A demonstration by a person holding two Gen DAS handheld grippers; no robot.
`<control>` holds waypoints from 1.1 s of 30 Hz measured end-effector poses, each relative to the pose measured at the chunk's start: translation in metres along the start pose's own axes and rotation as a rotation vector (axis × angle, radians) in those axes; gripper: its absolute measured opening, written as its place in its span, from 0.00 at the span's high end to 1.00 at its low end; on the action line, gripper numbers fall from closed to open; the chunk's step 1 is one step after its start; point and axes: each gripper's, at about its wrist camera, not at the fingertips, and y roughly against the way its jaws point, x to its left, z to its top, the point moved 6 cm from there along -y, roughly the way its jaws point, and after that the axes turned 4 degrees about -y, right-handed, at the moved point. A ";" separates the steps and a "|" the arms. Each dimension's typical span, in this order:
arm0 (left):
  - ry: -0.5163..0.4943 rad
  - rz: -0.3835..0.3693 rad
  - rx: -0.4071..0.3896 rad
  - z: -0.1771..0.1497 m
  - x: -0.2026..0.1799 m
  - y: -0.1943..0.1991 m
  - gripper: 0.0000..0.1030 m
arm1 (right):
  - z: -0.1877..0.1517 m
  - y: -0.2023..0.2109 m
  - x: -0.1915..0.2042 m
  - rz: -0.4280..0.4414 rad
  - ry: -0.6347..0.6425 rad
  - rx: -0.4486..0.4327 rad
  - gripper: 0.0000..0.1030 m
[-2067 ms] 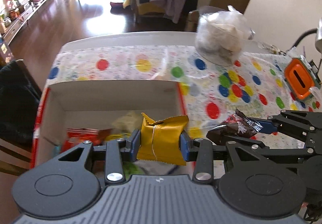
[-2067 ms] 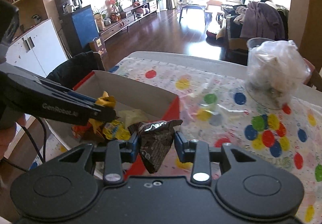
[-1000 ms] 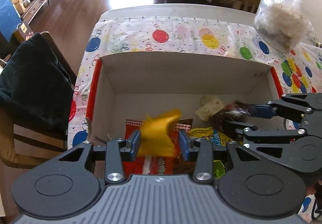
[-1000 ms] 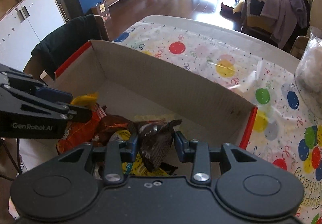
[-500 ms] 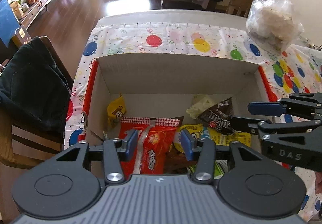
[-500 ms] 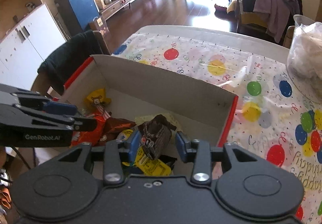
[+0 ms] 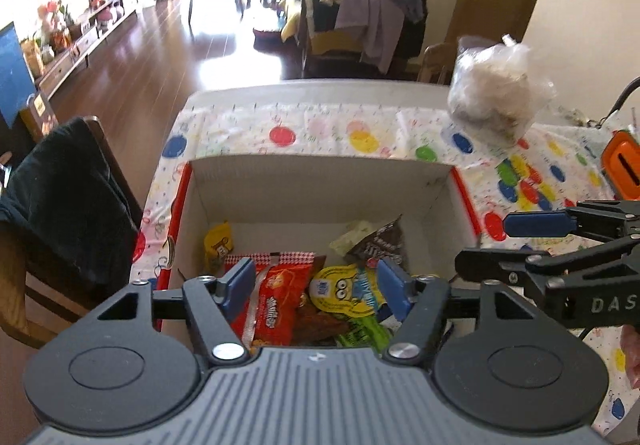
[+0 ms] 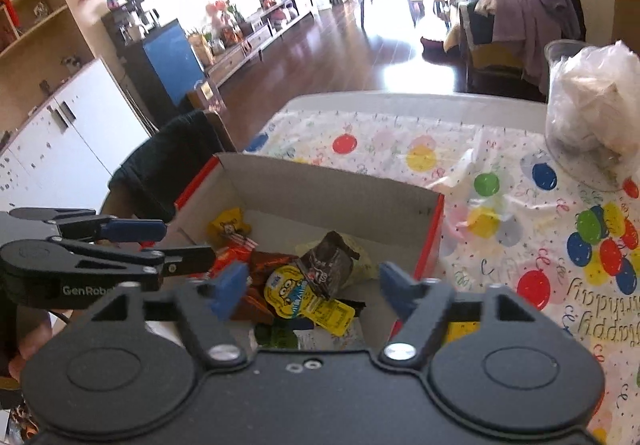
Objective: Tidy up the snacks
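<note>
A red-edged cardboard box [image 7: 320, 181] [image 8: 320, 185] sits on the balloon-print tablecloth and holds several snack packs. The small yellow pack [image 7: 218, 241] [image 8: 230, 225] lies at the box's far left. Toward the far right of the heap rests the brown chocolate pack [image 7: 380, 241] [image 8: 328, 265], beside a red bag [image 7: 276, 301] and a yellow cartoon pouch [image 7: 344, 291] [image 8: 296, 293]. My left gripper [image 7: 316, 285] hovers above the box, jaws opening, nothing between them. My right gripper [image 8: 310, 289] also hangs over the box, jaws opening and empty; it shows at the right of the left wrist view [image 7: 516, 241].
A clear plastic bag of pale items [image 7: 496, 105] [image 8: 596, 113] stands at the table's far right. An orange-rimmed container [image 7: 624, 165] lies at the right edge. A chair draped with dark cloth [image 7: 60, 197] stands left of the table. Living-room furniture lies beyond.
Both grippers let go: the yellow pack dropped to the box's far left, the brown pack onto the heap. Both pairs of jaws widened and both grippers rose and pulled back from the box.
</note>
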 end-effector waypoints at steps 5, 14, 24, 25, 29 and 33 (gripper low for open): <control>-0.029 0.009 -0.053 -0.001 -0.007 0.020 0.30 | -0.004 0.019 0.005 0.006 0.022 -0.037 0.17; -0.002 0.007 -0.100 -0.014 -0.009 0.044 0.21 | -0.015 0.050 0.009 -0.014 0.036 -0.124 0.01; 0.033 0.005 -0.135 -0.031 -0.010 0.061 0.02 | -0.031 0.061 0.004 -0.020 -0.017 -0.151 0.00; 0.038 0.002 -0.141 -0.032 -0.010 0.063 0.01 | -0.032 0.061 0.004 -0.023 -0.019 -0.156 0.00; 0.033 0.019 -0.151 -0.034 -0.013 0.066 0.00 | -0.036 0.063 0.002 -0.033 -0.038 -0.173 0.00; 0.046 0.024 -0.149 -0.037 -0.013 0.068 0.00 | -0.040 0.065 0.001 -0.034 -0.044 -0.173 0.00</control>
